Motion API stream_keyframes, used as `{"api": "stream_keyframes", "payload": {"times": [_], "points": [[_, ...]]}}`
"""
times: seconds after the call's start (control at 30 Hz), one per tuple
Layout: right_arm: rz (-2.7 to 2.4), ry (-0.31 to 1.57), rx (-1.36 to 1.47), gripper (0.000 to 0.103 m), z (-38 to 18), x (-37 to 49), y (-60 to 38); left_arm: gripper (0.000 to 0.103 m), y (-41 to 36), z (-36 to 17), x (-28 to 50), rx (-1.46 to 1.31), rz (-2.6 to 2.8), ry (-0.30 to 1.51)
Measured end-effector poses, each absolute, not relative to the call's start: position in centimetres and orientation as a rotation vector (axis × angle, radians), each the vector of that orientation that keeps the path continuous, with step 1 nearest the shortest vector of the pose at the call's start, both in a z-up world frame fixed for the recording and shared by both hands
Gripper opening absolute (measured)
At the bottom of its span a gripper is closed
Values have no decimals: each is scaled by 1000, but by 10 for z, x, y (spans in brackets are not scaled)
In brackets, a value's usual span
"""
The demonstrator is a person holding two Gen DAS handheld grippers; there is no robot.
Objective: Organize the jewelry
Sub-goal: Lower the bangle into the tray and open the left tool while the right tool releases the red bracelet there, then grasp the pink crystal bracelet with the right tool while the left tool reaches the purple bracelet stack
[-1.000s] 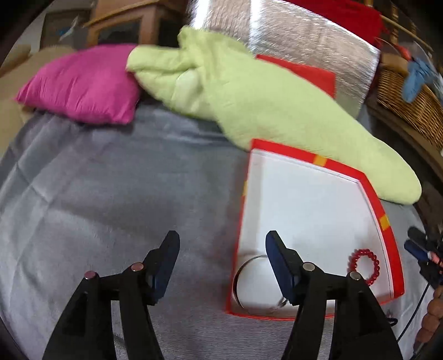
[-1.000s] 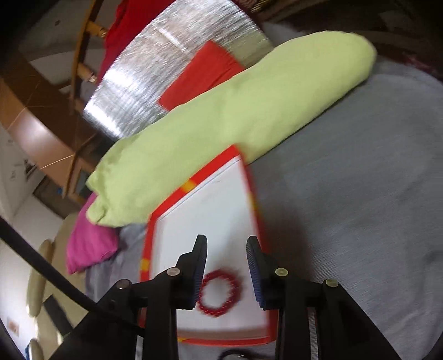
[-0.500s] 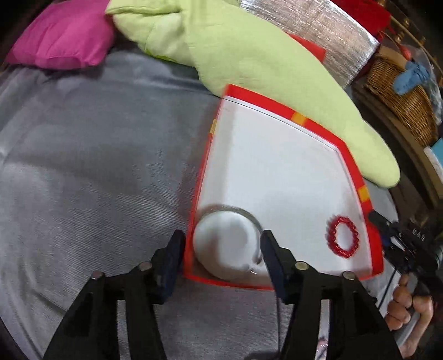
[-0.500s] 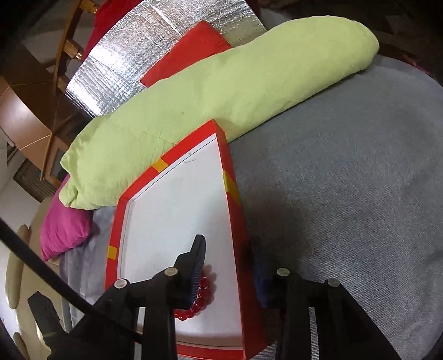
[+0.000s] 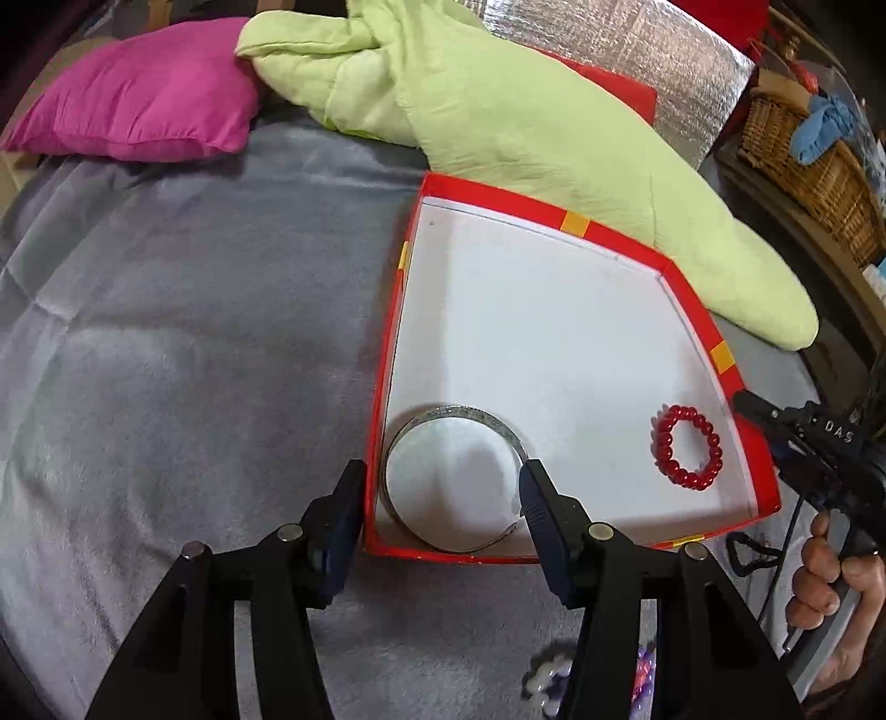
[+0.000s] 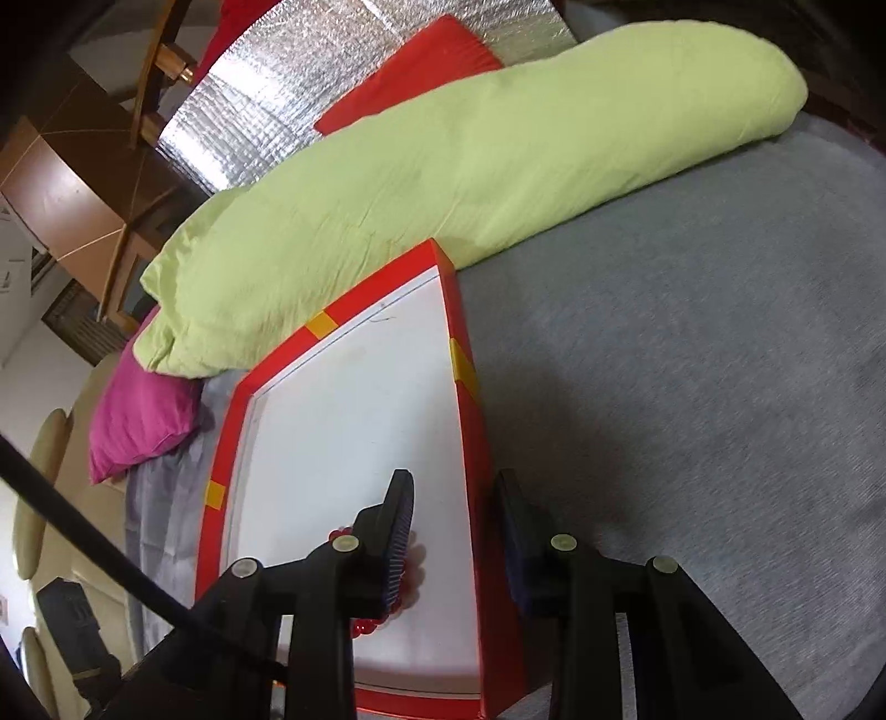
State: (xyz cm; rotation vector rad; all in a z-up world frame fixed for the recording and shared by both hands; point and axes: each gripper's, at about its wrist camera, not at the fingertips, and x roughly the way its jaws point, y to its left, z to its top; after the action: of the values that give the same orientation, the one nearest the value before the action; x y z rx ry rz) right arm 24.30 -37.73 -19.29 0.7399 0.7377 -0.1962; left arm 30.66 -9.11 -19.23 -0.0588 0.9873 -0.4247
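The left tool (image 5: 443,487) points down at the near left corner of the red box (image 5: 498,196), where the silver bangle (image 5: 459,416) lies flat on the white lining. Its jaws stand moderately wide and hold nothing. The left finger hangs outside the box's left wall and the right finger sits inside, at the bangle's right edge, so both the wall and the bangle lie between them. Whether that finger touches the band cannot be told. The judgement is that the coming move turns on this: a closing here would trap the wall with the bangle, so the left finger probably needs to come inside the wall first.

The red bead bracelet (image 5: 686,411) lies in the near right part of the box, just beside the right wall and well apart from the bangle. The right tool (image 6: 454,498) is the nearer one to it. Its jaws are narrow and empty and straddle the right wall, with the inner finger over the beads and the outer finger over the bed.

The box rests on a grey blanket (image 5: 194,332) covering a bed, a soft surface that may give under pressure. A long green pillow (image 5: 526,122) lies against the box's far side, with a pink cushion (image 5: 138,94) to the far left. A silver foil panel (image 5: 637,39) stands behind them and a wicker basket (image 5: 803,166) sits at the far right.
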Motion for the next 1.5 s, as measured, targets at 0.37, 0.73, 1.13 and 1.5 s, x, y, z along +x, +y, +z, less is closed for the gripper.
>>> {"api": "stream_keyframes", "payload": {"times": [0.37,0.73,1.13,1.5], "points": [[-130,744,745,46,-158,181,-379,58,-67,-166,278,20,-462,906],[102,944,663,46,-177,155,-307,58,-74,-189,243,215,-556,991],[120,1067,566,40,-197,183,-271,58,-73,-190,249,196,-592,1003],[25,915,568,10,-168,168,-300,58,-89,-192,244,242,-619,986]]}}
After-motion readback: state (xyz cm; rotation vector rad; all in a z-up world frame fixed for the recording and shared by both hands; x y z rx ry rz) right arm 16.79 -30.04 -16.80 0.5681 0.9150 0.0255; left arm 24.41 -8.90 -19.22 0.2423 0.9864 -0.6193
